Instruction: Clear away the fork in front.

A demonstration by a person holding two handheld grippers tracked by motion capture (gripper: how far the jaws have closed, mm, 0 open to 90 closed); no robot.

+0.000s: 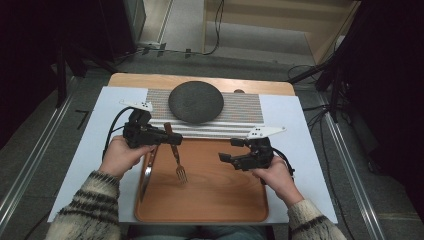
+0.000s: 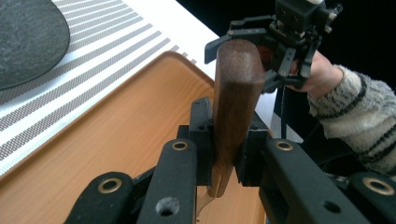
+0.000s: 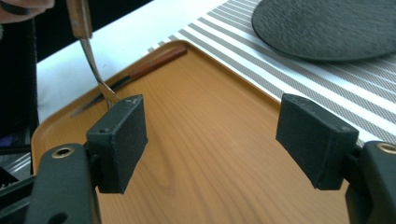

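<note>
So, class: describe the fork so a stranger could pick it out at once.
Start at the wooden tray in front of the dark round plate. Over its left part, the left tongs grip the fork by its brown wooden handle, prongs downward. The knife lies flat at the tray's left edge.

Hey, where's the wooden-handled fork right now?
In the high view, the wooden-handled metal fork hangs over the left part of the brown wooden tray, its handle clamped in the left gripper, beside the wooden-handled knife.
</note>
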